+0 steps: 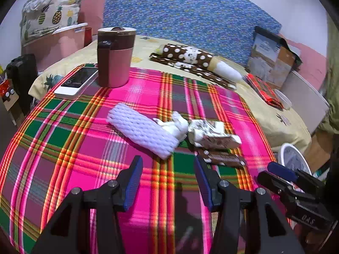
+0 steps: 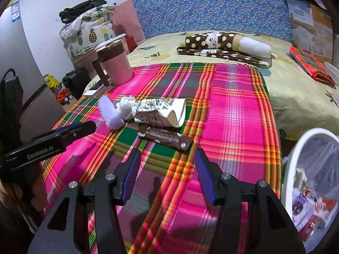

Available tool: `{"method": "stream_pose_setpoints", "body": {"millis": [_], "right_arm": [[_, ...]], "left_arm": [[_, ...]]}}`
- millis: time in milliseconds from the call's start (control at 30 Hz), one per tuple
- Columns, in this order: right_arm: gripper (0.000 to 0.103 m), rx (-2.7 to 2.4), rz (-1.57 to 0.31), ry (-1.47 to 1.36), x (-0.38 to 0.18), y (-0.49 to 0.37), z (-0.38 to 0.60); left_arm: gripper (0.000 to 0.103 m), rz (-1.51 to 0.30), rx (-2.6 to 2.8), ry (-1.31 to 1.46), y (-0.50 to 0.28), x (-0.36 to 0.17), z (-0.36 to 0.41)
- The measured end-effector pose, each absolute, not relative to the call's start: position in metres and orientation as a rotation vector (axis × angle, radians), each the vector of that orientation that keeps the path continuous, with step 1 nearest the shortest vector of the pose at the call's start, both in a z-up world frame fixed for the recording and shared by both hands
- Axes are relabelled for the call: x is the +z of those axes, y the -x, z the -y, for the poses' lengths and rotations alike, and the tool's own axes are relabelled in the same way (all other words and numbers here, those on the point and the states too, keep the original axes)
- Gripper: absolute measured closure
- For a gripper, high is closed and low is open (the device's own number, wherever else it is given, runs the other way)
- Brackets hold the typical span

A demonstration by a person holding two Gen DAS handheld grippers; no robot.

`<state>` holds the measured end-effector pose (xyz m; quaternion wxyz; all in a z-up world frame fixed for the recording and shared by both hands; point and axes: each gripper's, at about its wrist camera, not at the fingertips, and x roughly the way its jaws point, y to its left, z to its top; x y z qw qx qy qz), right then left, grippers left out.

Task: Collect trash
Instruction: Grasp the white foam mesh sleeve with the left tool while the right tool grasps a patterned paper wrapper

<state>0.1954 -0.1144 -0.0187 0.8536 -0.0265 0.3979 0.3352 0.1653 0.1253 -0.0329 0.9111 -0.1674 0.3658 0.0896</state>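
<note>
Trash lies in the middle of the plaid cloth: a white foam net sleeve [image 1: 142, 130] [image 2: 109, 112], a crumpled white tissue [image 1: 177, 126] [image 2: 126, 106], a crushed patterned paper cup [image 1: 214, 134] [image 2: 162, 114] and a brown snack wrapper [image 1: 223, 158] [image 2: 165, 137]. My left gripper [image 1: 168, 163] is open and empty, just short of the foam sleeve. My right gripper [image 2: 167, 156] is open and empty, just short of the brown wrapper. A white bin [image 2: 296, 169] [image 1: 293, 158] holding wrappers stands at the right of the bed.
A pink and brown lidded cup [image 1: 115, 57] [image 2: 115, 63] and a white phone [image 1: 77, 82] stand at the far left of the cloth. Folded polka-dot fabric [image 1: 190, 59], a red plaid cloth [image 1: 264, 91] and a cardboard box [image 1: 273, 59] lie beyond.
</note>
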Motion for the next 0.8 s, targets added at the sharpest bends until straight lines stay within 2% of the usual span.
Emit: {"method": "stream_pose_setpoints", "body": {"millis": [633,667,700,733,800], "right_arm": [[0.048,0.803,-0.802,0.179,-0.027,-0.238,0.071],[0.051,0.815,-0.802,0.185,-0.028,-0.238,0.069],[0.065,0.821,-0.805,0.188,-0.028,-0.239,0.067],[0.073,0.824,-0.809,0.193,-0.029,-0.239,0.067],[0.076,0.825,-0.821,0.186,-0.03,-0.239,0.068]], "left_arm": [[0.051,-0.796,0.235,0.443,-0.189,-0.052,-0.155],[0.051,-0.797,0.235,0.445,-0.188,-0.052,-0.156],[0.051,-0.797,0.237,0.448,-0.187,-0.052,-0.157],[0.051,-0.796,0.238,0.449,-0.188,-0.052,-0.158],[0.051,-0.795,0.236,0.454,-0.189,-0.052,-0.16]]}}
